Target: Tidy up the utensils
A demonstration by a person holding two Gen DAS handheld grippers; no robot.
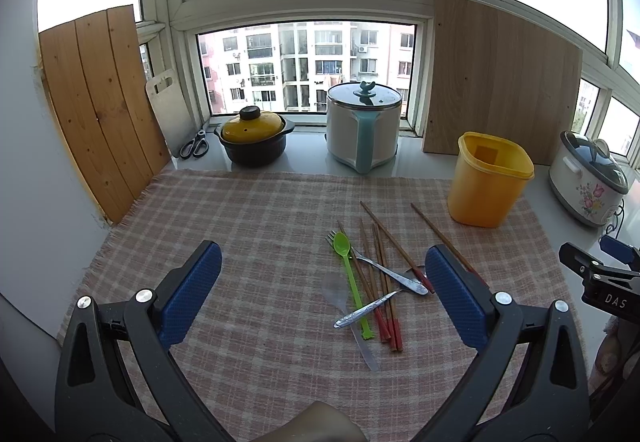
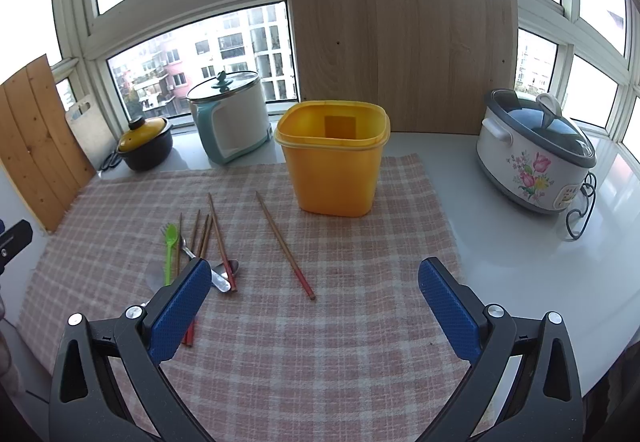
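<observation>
A heap of utensils lies on the checked cloth [image 1: 260,217]: a green plastic spoon [image 1: 347,266], a green fork beneath it, two metal spoons [image 1: 394,274], a clear plastic spoon [image 1: 338,294] and several red-tipped wooden chopsticks [image 1: 380,282]. One chopstick [image 2: 284,244] lies apart, right of the heap. An empty yellow plastic tub [image 2: 334,157] stands upright at the cloth's far right. My left gripper [image 1: 322,282] hangs open just short of the heap. My right gripper [image 2: 316,292] is open too, near the lone chopstick's red end, holding nothing.
Along the windowsill stand a black pot with a yellow lid [image 1: 254,139], a white and teal cooker [image 1: 362,121] and scissors [image 1: 196,145]. A flowered slow cooker [image 2: 536,149] sits on the white counter at right. Wooden boards [image 2: 404,53] lean against the windows.
</observation>
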